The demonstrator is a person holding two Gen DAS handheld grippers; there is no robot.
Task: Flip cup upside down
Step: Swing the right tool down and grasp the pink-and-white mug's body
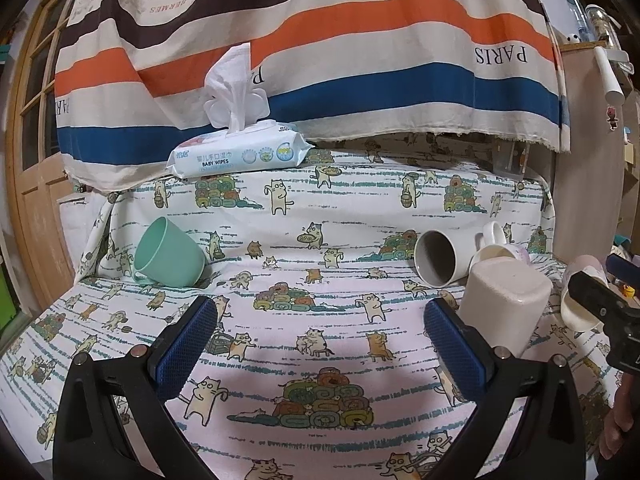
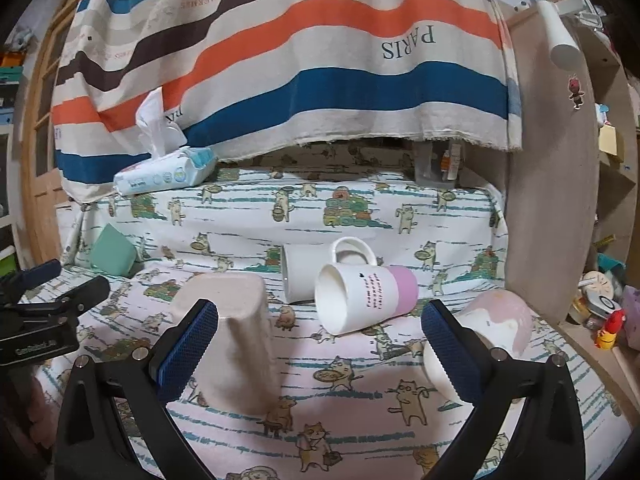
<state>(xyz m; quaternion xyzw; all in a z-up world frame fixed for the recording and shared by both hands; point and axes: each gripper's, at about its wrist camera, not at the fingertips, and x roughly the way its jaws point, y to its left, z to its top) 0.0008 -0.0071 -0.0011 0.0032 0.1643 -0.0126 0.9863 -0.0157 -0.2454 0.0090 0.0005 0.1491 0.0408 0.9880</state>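
A beige square cup (image 1: 506, 306) (image 2: 232, 336) stands upside down on the cat-print cloth. A white mug (image 1: 440, 258) (image 2: 298, 276) lies on its side. A white and pink mug (image 2: 364, 294) lies on its side next to it. A pink and white cup (image 2: 496, 322) lies tilted at the right. A green cup (image 1: 170, 256) (image 2: 114, 254) lies tipped at the left. My left gripper (image 1: 320, 344) is open and empty, left of the beige cup. My right gripper (image 2: 320, 344) is open and empty, between the beige cup and the pink cup.
A pack of baby wipes (image 1: 240, 150) (image 2: 166, 170) lies at the back on a raised step. A striped cloth (image 1: 320, 40) hangs behind. A wooden door (image 1: 32, 160) is at the left and a shelf unit (image 2: 560, 200) at the right.
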